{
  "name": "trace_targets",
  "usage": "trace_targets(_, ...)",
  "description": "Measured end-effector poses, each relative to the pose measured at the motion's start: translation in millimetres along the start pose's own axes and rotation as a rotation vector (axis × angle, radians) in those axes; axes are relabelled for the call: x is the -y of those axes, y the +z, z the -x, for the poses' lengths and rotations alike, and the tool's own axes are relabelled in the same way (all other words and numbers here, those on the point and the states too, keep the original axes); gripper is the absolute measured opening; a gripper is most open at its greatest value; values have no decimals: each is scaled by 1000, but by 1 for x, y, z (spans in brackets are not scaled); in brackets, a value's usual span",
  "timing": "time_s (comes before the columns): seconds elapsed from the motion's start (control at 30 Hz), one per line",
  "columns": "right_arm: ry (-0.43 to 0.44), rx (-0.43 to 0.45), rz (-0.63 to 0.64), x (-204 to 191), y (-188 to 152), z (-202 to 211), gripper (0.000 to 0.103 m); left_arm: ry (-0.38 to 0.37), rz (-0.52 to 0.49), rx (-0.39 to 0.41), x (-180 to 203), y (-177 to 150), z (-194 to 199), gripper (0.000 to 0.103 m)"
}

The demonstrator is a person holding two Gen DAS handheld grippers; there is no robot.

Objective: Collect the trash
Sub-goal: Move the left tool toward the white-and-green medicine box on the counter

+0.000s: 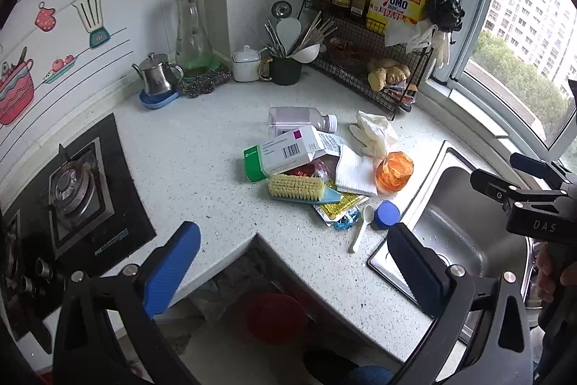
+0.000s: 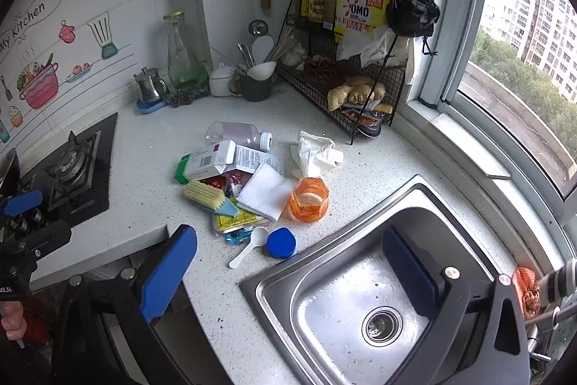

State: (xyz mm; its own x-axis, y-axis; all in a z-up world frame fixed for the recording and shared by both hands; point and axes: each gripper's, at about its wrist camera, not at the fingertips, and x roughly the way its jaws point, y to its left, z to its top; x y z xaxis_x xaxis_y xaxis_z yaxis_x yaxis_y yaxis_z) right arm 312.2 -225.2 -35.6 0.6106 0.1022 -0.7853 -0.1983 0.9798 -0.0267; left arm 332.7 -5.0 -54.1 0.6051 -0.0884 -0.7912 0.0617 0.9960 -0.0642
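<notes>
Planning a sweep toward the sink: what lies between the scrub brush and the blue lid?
In both views, a yellow sachet, a blue wrapper and a white spoon lie between scrub brush and blue lid.

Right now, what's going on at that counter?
A person holds a claw in each hand over a kitchen counter. The left claw and right claw are both open and empty. The trash is untouched: a medicine box, empty bottle, crumpled gloves, orange cup and wrappers lie piled beside the sink.
</notes>
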Motion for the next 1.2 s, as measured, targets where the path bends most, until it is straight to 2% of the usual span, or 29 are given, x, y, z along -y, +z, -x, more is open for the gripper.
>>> trace_targets(0.17, 10, -105, -15, 19, 19, -59, 103, 7, 7, -69, 2, 24, -52, 103)
trace_targets(0.37, 27, -220, -31, 32, 28, -125, 103, 26, 5, -162, -2, 37, -105, 103)
trace_targets(0.53, 16, -298, -35, 39, 28, -170, 103, 40, -6, -204, -4, 43, -134, 103)
trace_targets(0.77, 16, -362, -54, 46, 25, -205, 102, 33, -14, -250, -11, 45, -157, 103)
trace_targets(0.8, 13, -366, -52, 46, 25, -208, 101, 31, -16, -253, -12, 46, -160, 103)
trace_targets(0.87, 9, -375, -50, 47, 25, -214, 89, 25, -20, -259, -14, 48, -164, 103)
trace_targets(1.0, 28, -385, -75, 51, 24, -219, 72, 8, -41, -262, -17, 52, -169, 103)
trace_targets(1.03, 23, -386, -79, 51, 23, -219, 65, 5, -48, -263, -19, 53, -170, 103)
trace_targets(1.2, -5, -331, -94, 47, 30, -195, 63, -34, -109, -265, -27, 66, -177, 103)
